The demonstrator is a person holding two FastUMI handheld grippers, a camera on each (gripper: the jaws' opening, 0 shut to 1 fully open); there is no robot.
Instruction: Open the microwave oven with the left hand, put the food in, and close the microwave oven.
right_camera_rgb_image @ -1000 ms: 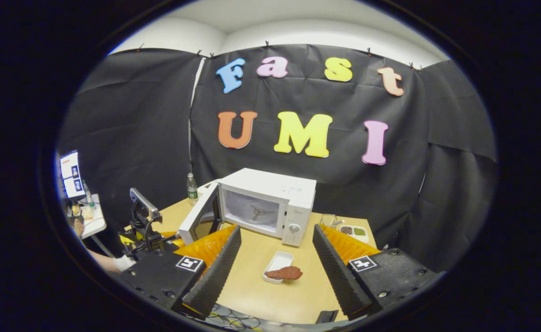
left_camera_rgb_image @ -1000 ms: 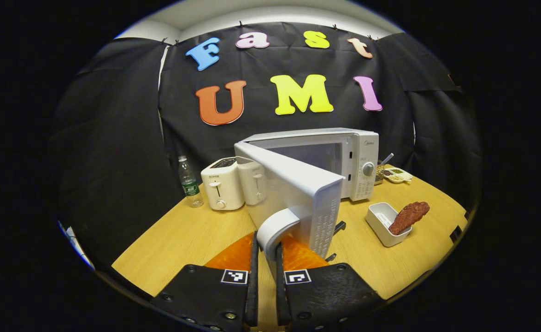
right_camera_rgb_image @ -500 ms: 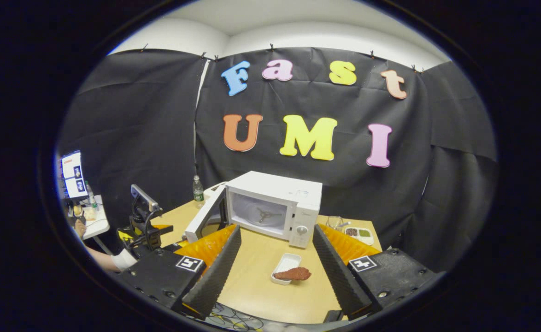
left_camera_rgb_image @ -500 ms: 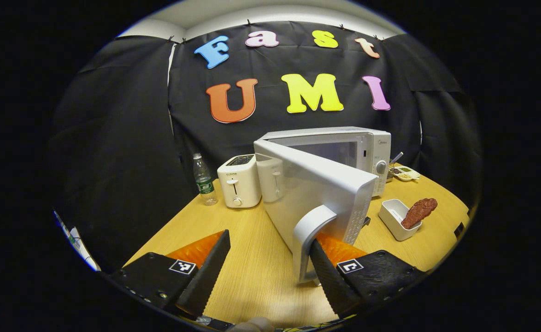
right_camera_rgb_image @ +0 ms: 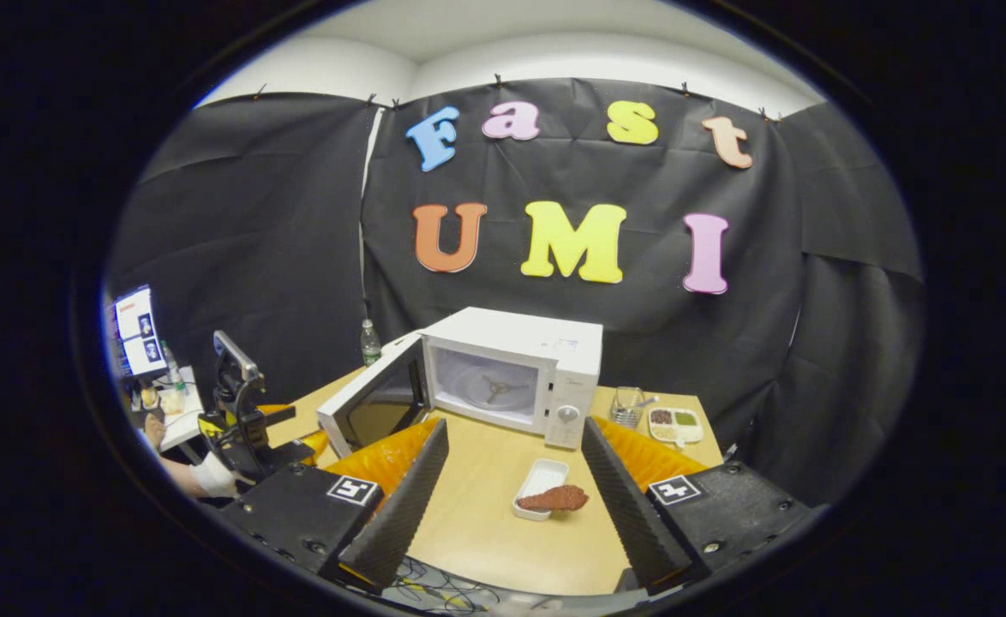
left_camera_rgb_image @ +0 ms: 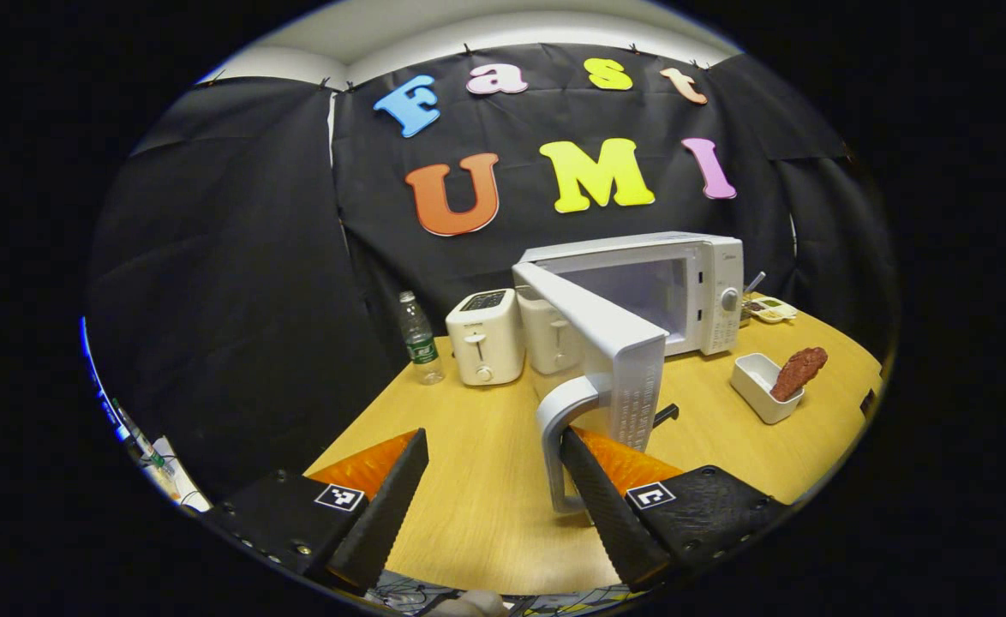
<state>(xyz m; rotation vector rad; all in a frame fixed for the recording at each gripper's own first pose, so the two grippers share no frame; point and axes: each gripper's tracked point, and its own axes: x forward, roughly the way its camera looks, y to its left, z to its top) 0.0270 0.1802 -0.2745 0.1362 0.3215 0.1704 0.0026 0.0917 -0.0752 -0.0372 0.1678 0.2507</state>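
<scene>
Black cloth walls close in a wooden bench [left_camera_rgb_image: 477, 514] that carries a white microwave oven [left_camera_rgb_image: 683, 287], its door [left_camera_rgb_image: 606, 343] swung wide and the cavity with its turntable ring showing in the right gripper view. In the left gripper view the left hand-held gripper [left_camera_rgb_image: 493, 493] stands open with its fingers spread; the door's curved handle [left_camera_rgb_image: 559, 446] sits between them, just beside the finger on the right of the picture, though contact cannot be told and the other finger is well clear of it. Beside the microwave stand two white toasters [left_camera_rgb_image: 486, 347] and a plastic water bottle [left_camera_rgb_image: 420, 338]. The food, a reddish-brown piece of meat [right_camera_rgb_image: 559, 498], lies across the rim of a small white rectangular dish [right_camera_rgb_image: 537, 484] on the bench in front of the oven. The right hand-held gripper [right_camera_rgb_image: 511, 493] is also open, fingers spread, with dish and meat seen between them farther off. Behind, near the oven's control side, sits a divided tray of condiments [right_camera_rgb_image: 674, 422] next to a small wire basket [right_camera_rgb_image: 629, 406].
</scene>
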